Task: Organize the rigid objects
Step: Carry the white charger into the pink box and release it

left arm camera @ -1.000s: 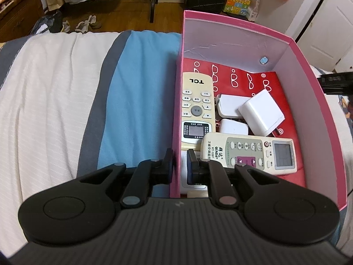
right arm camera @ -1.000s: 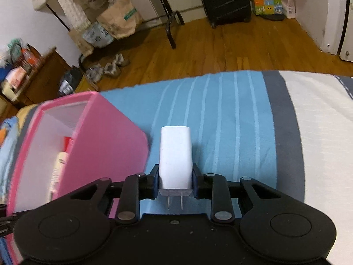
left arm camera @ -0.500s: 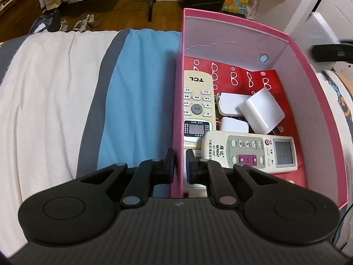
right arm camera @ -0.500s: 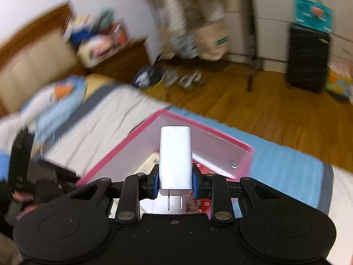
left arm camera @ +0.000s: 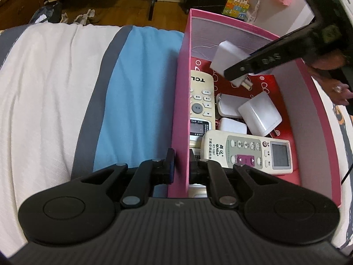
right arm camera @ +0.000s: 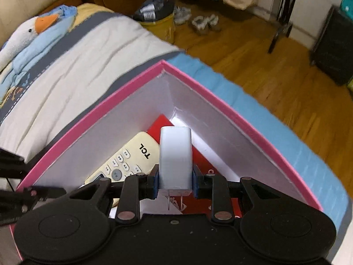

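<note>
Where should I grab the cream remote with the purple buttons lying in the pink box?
Grip the cream remote with the purple buttons across its narrow width at the button end, coming straight down from above. It lies flat, face up, on top of the other items, and the pink box walls block any sideways approach.

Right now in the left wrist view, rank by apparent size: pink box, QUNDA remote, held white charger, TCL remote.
1. Pink cardboard box, largest by far.
2. Cream QUNDA remote with grey screen.
3. Cream TCL remote, partly covered and farther back, so its rank against the QUNDA is unsure.
4. White plug-in charger in the right gripper, smallest.
</note>
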Demonstrator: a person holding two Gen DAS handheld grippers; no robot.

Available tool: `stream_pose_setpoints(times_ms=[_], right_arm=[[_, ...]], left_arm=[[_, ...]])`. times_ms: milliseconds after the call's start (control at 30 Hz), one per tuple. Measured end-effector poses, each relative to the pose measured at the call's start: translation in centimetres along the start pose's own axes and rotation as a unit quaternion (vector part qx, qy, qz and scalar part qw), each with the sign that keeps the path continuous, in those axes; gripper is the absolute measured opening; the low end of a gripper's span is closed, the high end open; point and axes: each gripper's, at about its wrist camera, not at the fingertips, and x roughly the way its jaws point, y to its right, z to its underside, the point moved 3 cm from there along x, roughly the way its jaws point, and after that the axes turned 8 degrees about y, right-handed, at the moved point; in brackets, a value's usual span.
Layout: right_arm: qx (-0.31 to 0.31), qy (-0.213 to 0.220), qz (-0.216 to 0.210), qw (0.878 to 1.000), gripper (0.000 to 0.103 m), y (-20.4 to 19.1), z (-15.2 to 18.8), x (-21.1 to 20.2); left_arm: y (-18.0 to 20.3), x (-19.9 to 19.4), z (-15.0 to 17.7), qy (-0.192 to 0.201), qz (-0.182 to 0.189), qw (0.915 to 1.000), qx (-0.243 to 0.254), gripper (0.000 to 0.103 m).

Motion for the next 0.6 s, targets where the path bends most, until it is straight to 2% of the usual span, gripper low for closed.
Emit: stream_pose_setpoints(times_ms=[100, 167, 267, 400, 533, 600], right_arm=[[0.019, -0.01, -0.003, 1.0, 0.032, 0.4, 0.2, 0.8], [0.057, -0.018, -0.009, 0.998, 0.033, 1.2, 0.6, 0.8], [0.092, -0.008, 0.0, 0.996, 0.035, 1.9, 0.8, 0.2], [0.079, 0.007, 0.026, 0.997, 0.038, 2.1, 1.2, -1.0], [0.041, 0.015, 0.068, 0.997, 0.03, 1.7, 1.7, -1.5], [0.012, 0.027, 0.086, 0.996, 0.03, 1.2, 1.9, -1.9]], left_arm=[[-0.1, 0.0, 0.1, -0.002, 0.001, 1.0, -0.002, 0.009], [-0.1, 0.0, 0.0, -0.002, 0.001, 1.0, -0.001, 0.01], [-0.1, -0.2, 0.0, 0.0, 0.001, 1.0, -0.002, 0.01], [-0.2, -0.4, -0.1, 0.003, 0.003, 1.0, -0.005, 0.01], [-0.2, -0.4, 0.0, 0.004, -0.001, 1.0, -0.003, 0.01], [-0.1, -0.3, 0.0, 0.003, -0.003, 1.0, -0.003, 0.01]])
